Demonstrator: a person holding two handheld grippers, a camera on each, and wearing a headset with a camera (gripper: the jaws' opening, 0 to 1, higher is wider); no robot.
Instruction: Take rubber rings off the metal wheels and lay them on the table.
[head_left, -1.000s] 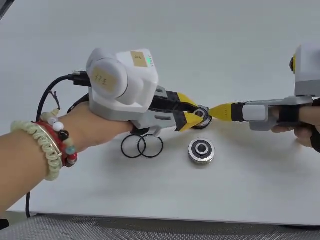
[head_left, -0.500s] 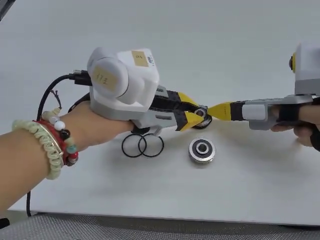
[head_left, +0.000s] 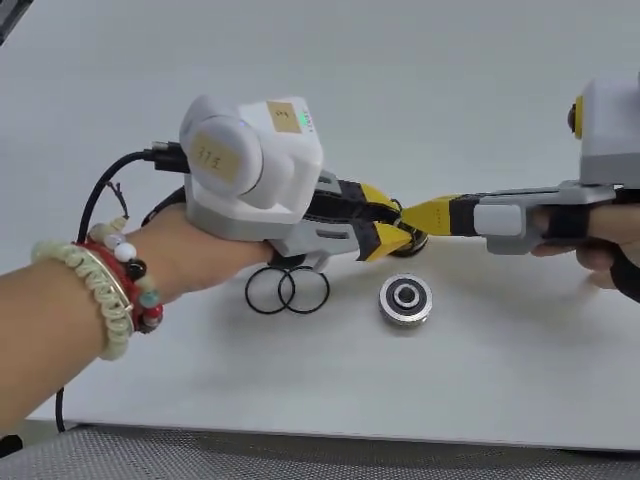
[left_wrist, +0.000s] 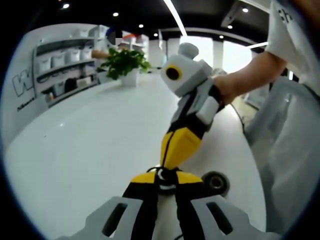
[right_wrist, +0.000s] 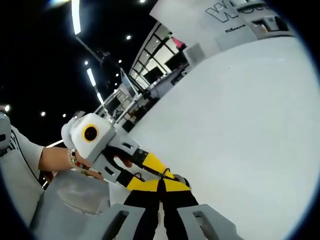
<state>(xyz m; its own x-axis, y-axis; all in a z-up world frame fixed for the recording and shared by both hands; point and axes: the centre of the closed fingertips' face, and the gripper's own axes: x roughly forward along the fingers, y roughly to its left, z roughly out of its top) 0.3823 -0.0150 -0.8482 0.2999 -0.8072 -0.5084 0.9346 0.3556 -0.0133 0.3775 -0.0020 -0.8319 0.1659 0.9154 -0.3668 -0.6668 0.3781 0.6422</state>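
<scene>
While the person's left hand, with beaded bracelets at the wrist, reaches in from the left of the head view, it holds the left gripper low over the white tabletop. Just below that gripper's body, two black rubber rings lie flat on the tabletop, overlapping at their edges, which suggests they are already off their wheels. The left gripper's yellow tips are clamped on a small metal wheel, apparently to steady it for the other tool. The left gripper view shows the same grip, the wheel pinched between the tips. A second wheel rests on its flat side just in front, apart from both grippers, with a silver rim; whether it carries a ring is hard to tell. From the right, the right gripper points its yellow tips, drawn together, at the held wheel's rim, likely to catch the ring and peel it away. Whether rubber is pinched between them cannot be made out.
</scene>
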